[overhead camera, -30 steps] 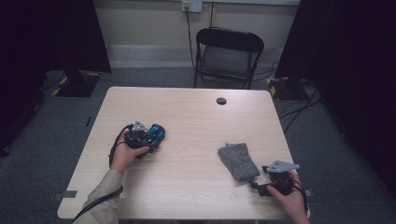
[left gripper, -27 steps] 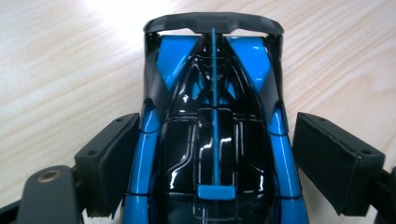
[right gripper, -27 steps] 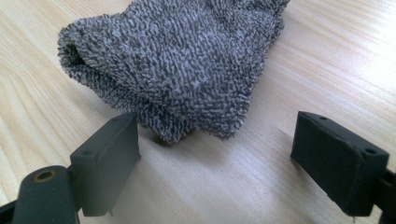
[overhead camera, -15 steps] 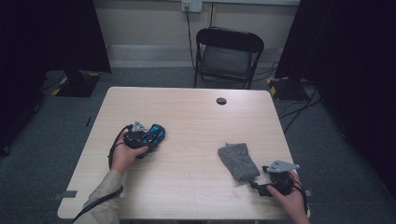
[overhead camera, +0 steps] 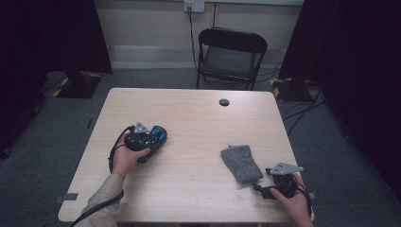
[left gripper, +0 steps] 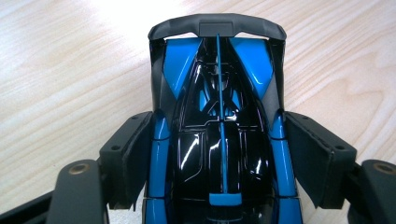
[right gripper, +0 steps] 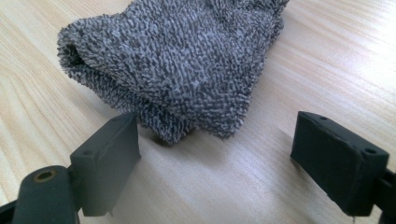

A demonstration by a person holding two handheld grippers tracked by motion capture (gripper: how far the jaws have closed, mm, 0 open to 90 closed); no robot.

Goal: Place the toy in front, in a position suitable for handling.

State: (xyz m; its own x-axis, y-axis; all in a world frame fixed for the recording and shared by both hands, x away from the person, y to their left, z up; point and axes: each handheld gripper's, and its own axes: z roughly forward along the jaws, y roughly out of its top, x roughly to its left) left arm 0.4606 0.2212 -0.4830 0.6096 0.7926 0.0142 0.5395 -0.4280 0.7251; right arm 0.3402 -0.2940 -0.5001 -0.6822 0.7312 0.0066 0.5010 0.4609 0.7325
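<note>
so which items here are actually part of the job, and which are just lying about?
In the job:
- blue and black toy car, between the left gripper fingers, which have just been closing and press its sides
- grey cloth, just ahead of the open right gripper

Lying about:
- black round disc on the table
- folding chair behind it

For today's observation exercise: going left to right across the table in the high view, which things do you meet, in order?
Left hand-held gripper closed on the blue and black toy car → grey cloth → right hand-held gripper, open beside the cloth.
</note>
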